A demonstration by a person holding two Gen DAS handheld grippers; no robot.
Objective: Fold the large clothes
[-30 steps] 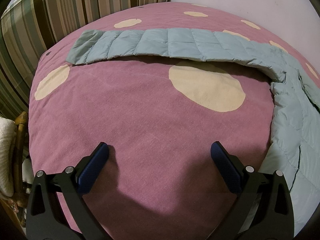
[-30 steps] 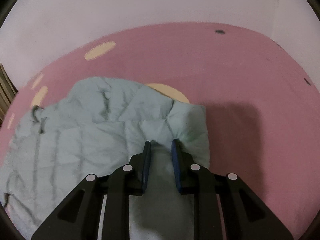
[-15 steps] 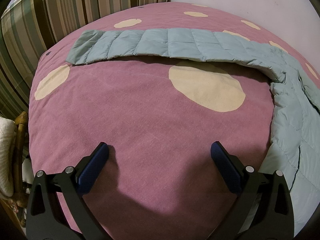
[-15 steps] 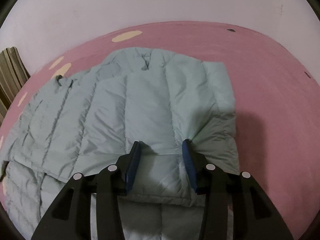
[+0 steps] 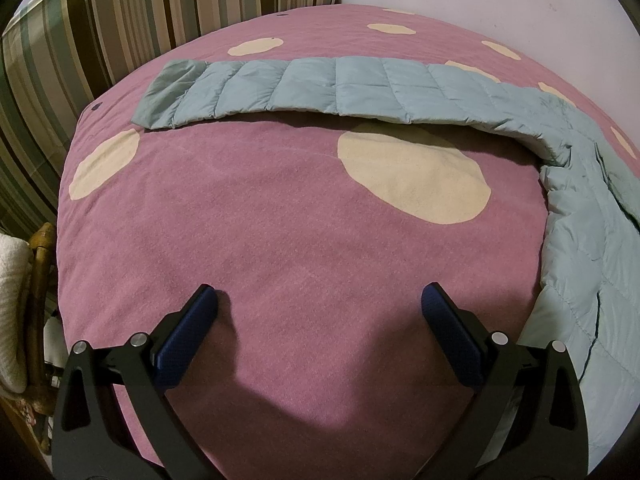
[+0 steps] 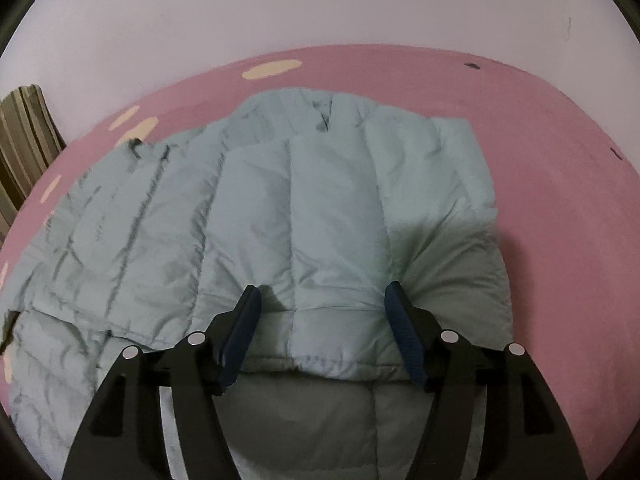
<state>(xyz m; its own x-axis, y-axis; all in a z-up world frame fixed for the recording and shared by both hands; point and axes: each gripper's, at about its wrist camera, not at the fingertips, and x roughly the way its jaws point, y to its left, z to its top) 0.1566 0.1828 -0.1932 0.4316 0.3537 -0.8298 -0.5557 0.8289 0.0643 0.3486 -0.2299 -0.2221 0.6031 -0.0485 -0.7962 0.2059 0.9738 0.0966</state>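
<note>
The right gripper (image 6: 322, 296) hangs over the jacket (image 6: 280, 208), its jaws opening, with quilted fabric between them but no pad pressing on it. Just under the fingertips lies a folded-over edge, the hem of a flap resting on the jacket's body. The jacket sits on the pink spotted bed (image 6: 560, 160), its collar toward the wall (image 6: 320, 8).

The left gripper (image 5: 316, 308) stands wide apart with nothing between its jaws, poised over bare bed (image 5: 280, 240). Beyond it, the jacket's left sleeve (image 5: 320, 88) stretches flat across the cover toward the striped cushion (image 5: 100, 20), not yet folded in.

Risks, as I judge them: the puffy filling may spring the released flap back open, since nothing pins it. A pad could snag the slick shell as the gripper withdraws and drag the fold askew. The long sleeve, grabbed at the cuff alone, may twist or sag and land crooked.
</note>
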